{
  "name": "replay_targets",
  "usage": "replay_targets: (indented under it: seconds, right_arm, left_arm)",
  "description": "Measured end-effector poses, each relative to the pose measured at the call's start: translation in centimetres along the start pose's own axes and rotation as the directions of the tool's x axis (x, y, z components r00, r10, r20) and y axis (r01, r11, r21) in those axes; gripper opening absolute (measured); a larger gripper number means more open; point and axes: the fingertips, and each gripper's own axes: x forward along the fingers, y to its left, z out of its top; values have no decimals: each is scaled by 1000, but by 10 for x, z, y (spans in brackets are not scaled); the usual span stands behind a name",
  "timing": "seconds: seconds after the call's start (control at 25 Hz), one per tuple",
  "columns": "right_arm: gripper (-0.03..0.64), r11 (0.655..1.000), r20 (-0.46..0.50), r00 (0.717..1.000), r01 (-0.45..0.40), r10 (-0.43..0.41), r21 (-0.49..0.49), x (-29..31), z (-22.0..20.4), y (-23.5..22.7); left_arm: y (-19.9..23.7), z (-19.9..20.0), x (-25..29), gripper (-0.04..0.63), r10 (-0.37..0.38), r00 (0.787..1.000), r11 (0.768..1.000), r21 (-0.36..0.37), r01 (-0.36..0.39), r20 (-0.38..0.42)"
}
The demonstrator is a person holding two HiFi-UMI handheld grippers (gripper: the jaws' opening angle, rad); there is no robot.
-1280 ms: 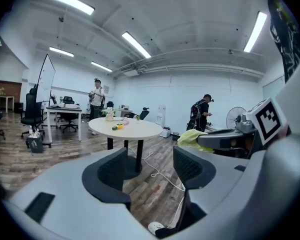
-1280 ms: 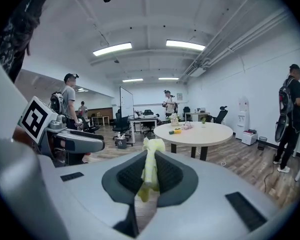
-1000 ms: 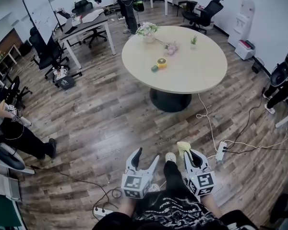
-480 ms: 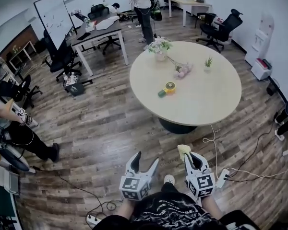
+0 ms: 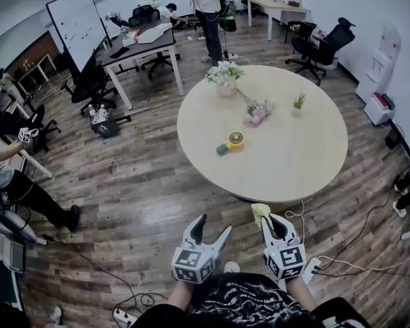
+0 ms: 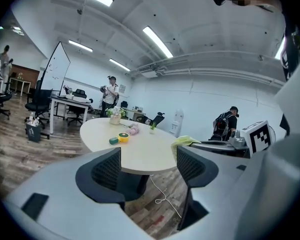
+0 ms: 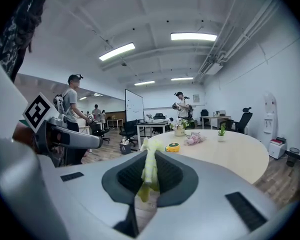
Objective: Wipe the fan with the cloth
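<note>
From the head view, I hold both grippers low and near my body, above the wood floor (image 5: 143, 190). My left gripper (image 5: 213, 225) has its jaws spread, and they have just been opening, with nothing between them. My right gripper (image 5: 270, 223) pinches a yellow-green cloth (image 5: 260, 210), which bunches up past its tips. Ahead stands a round table (image 5: 301, 156), and the small yellow fan (image 5: 235, 140) lies on its left half, well apart from both grippers, with a green piece (image 5: 222, 149) just beside it. Farther on the table are a vase of flowers (image 5: 225, 77), a pink bunch (image 5: 257, 111) lying flat, and a small potted plant (image 5: 298, 102). A power strip (image 5: 313, 265) lies on the floor to my right, and a whiteboard (image 5: 75, 26) and a standing person (image 5: 208, 5) are at the far side of the room. In the left gripper view, the two dark pads stand wide apart and only the table's near edge and the floor show between them, the fan far off to the left on the tabletop. In the right gripper view, the jaws are pressed together on the cloth, a thin fold of it hanging down between the pads, and the fan sits beyond their tips on the table.
</note>
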Motion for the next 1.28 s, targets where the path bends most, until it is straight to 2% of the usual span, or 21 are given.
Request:
replay_targets:
  seconds: [0.2,0.32,0.48,0.72,0.88,0.96,1.08,1.28]
  right_arm:
    - [44,1000,5,1000,-5,5,31,11,5,-20]
    - [44,998,1,1000,-5,5,55,13,5,-20]
    - [44,998,-9,1000,-2,2,64,22,2,-24]
    - [44,997,-18,999,38,-36,72,56,1,-45]
    - [44,995,-28,997,72,-70,75,90,8,-63]
    - [44,993,-32,995,92,-90,78,110,14,-73]
    - [44,991,-45,993,114,-111,72,143,23,-87]
    - [44,982,-58,985,165,-161,89,198,37,-105]
  left_arm:
    - [-16,16,22,351,-97,995,994,-44,98,25]
    - [-24,18,30,351,-136,990,991,-14,137,21]
    - [-19,20,49,351,-138,990,990,18,138,32]
    - [12,30,95,360,-123,992,992,13,122,23]
    - [40,40,130,359,-113,993,992,61,114,-19]
    - [58,45,150,325,-103,993,993,58,105,-51]
    - [83,53,180,325,-118,988,991,57,124,-101]
    - [130,73,221,325,-150,981,987,33,155,-121]
